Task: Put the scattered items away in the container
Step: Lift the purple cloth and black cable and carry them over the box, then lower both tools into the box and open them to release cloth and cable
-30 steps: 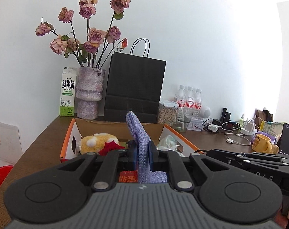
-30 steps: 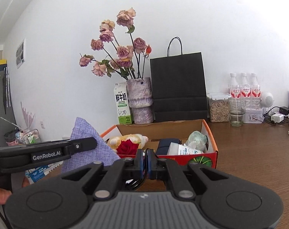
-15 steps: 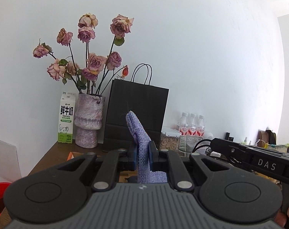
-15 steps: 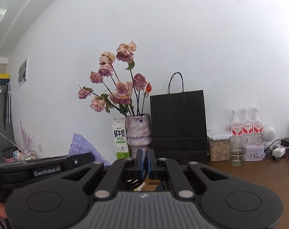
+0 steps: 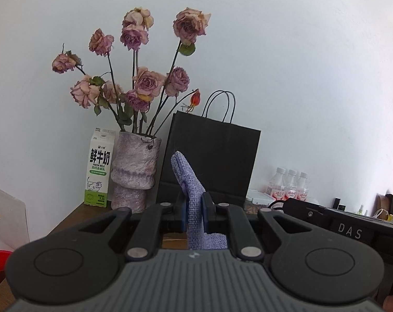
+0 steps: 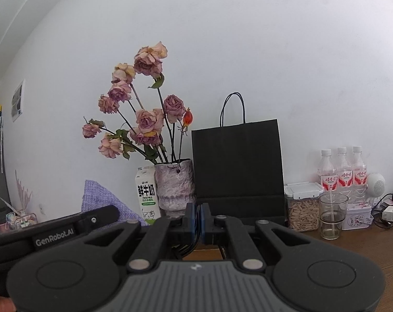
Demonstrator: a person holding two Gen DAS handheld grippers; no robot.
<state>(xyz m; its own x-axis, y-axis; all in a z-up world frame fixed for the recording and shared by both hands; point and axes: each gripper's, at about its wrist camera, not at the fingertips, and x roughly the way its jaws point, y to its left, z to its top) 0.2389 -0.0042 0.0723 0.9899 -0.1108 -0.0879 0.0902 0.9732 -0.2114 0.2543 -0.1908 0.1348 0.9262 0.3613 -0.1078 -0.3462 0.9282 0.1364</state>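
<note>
I count three water bottles (image 6: 342,167), one black paper bag (image 6: 237,166), one milk carton (image 6: 146,193), one vase (image 6: 174,186) of dried roses, one glass (image 6: 333,214), and one purple cloth (image 5: 195,202) in my left hand-held gripper (image 5: 195,214).

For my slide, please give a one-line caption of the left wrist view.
Left hand-held gripper shut on a lilac woven cloth, before a vase of dried roses and a black paper bag.

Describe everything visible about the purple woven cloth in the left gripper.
The purple woven cloth is a lavender, coarse-weave fabric, folded or bunched. The left gripper is shut on it, its blue pads pressing both sides. One rounded end stands upright above the jaws, before the black paper bag; the rest hangs below. In the right wrist view it shows as a broad flap behind the gripper's body.
</note>
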